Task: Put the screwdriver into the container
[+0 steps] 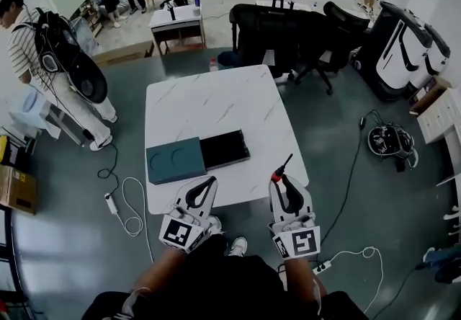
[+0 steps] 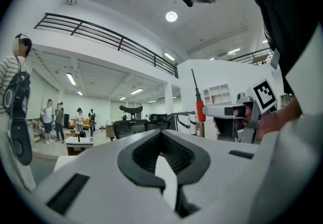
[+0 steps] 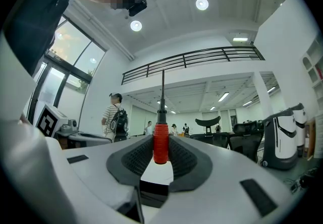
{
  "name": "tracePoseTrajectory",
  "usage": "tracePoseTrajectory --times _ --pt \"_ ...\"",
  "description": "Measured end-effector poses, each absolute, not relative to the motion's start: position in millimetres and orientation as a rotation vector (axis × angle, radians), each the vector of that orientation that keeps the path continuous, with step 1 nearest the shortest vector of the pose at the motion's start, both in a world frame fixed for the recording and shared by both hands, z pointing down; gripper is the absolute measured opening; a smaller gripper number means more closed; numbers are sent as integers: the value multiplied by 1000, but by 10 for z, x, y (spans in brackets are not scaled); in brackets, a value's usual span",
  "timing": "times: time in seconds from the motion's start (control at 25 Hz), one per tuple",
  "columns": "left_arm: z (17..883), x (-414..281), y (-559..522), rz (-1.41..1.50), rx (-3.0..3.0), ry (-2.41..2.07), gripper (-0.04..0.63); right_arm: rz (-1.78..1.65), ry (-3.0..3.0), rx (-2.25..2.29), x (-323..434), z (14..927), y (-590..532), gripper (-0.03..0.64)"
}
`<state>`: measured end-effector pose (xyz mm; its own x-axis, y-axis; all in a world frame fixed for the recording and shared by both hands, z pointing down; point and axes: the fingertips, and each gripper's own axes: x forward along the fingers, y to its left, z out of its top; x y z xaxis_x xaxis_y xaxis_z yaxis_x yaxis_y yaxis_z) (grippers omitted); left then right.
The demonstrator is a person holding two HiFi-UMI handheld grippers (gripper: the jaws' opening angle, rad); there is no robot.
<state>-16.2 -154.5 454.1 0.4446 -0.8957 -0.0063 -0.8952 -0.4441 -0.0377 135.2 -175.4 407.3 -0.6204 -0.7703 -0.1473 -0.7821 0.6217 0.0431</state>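
Closest to us in the head view are the person's forearms (image 1: 162,272), short of the near edge of the white marble-patterned table (image 1: 216,102); just ahead of them both grippers reach over that edge; the left gripper (image 1: 209,181) has its jaws pressed together on nothing; the right gripper (image 1: 282,180), at the table's near-right corner, pinches the red handle of the screwdriver (image 1: 284,167), whose dark shaft points away across the table; further in, on the table's near-left part, lies the container (image 1: 225,148), a black open tray with a teal piece (image 1: 175,160) touching its left end; whether that piece is a lid we cannot tell; beyond the table's far edge stand office chairs (image 1: 288,30), and off its left side a bystander (image 1: 43,45) with a backpack.

We judge the pickup done; the tool is well apart from the tray, so the carry across and the release are left.

Only the head view shows the container and its place on the table; the right gripper view alone shows both pads clamped on the sides of the handle; the left gripper view shows its own jaws closed and empty, and catches the other gripper from the side with the screwdriver standing above it.
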Motion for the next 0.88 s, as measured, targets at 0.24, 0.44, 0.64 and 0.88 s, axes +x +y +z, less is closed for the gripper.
tracePoseTrajectory --times 0.24,0.44,0.64,0.88 --pt "4526 -602 -1924 -24 -2589 1704 5 172 2765 -1296 1082 4098 -2084 107" --pt "4519 -808 -2215 4 -2593 1709 5 177 2787 -1288 814 4115 -2387 107" --pt "4570 -1010 -2427 21 -2591 1723 5 194 2801 -1274 582 4120 -2647 107" --pt "4626 -1230 -2585 31 -2612 1748 5 192 2814 -1284 394 4197 -2829 107"
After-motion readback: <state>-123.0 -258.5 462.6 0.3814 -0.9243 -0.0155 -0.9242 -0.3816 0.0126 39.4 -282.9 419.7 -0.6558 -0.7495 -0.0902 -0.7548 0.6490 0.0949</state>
